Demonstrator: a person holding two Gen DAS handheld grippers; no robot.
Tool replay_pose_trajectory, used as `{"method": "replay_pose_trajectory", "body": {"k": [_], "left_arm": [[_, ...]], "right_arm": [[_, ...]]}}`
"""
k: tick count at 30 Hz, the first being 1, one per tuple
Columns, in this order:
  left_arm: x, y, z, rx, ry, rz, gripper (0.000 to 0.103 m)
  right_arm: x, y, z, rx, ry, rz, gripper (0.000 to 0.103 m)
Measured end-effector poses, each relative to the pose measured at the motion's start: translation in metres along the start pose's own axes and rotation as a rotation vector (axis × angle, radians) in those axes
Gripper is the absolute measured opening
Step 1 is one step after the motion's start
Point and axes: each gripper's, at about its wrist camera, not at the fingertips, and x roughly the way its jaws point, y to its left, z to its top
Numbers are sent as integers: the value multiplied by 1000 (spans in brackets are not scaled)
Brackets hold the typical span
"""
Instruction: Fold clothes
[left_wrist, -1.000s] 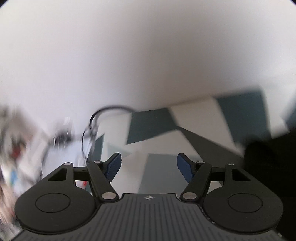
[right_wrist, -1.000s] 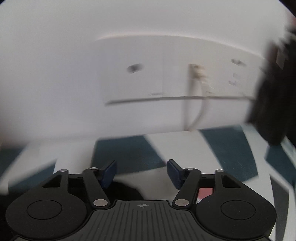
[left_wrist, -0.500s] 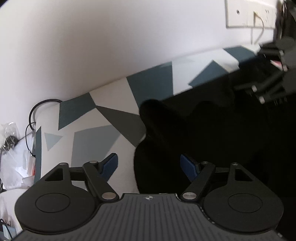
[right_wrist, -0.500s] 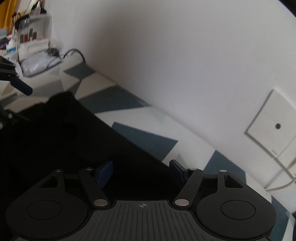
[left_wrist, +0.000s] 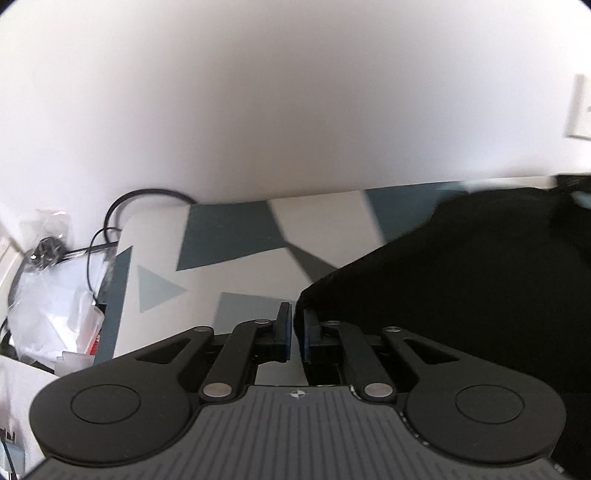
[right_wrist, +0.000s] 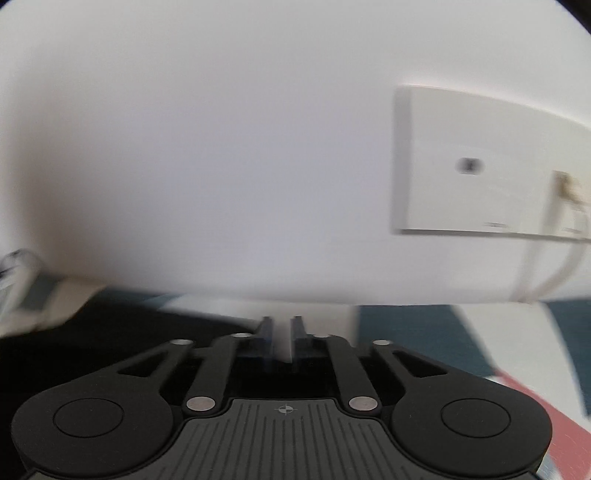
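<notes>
Our right gripper (right_wrist: 281, 326) points at a white wall, its jaws nearly together with a narrow gap of pale surface between them. Black cloth (right_wrist: 110, 339) lies low at left on the patterned bench (right_wrist: 413, 328). A white wall plate (right_wrist: 480, 166) sits upper right, blurred.

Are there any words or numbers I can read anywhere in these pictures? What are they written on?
No, none can be read.
White wall plate: faint marks along its lower edge, too blurred to read.
Red patch at the table's corner: no letters show.
Clear plastic bags: a bit of red packaging, no readable print.
Left gripper and right gripper: only a small crosshair sign on each body, no words.
</notes>
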Motion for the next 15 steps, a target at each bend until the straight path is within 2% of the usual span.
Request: {"method": "replay_pose_trajectory", "body": {"k": [1, 3, 5, 7, 10, 15], "left_arm": [[4, 0, 1, -6, -1, 26, 31], [13, 0, 2, -17, -4, 77, 60], [3, 2, -1, -5, -26, 70, 68], [-9, 6, -5, 17, -34, 53, 69], [-29, 15, -18, -14, -7, -15, 71], [-67, 19, -47, -101, 59, -131, 74]], "right_arm": [[-4, -5, 1, 22, -16, -17, 39], [-14, -17, 4, 60, -40, -46, 39], [-29, -33, 4, 78, -36, -61, 41], [-48, -54, -1, 99, -24, -86, 42], [-78, -87, -14, 146, 20, -126, 42], [-112, -107, -40, 183, 111, -142, 42]]}}
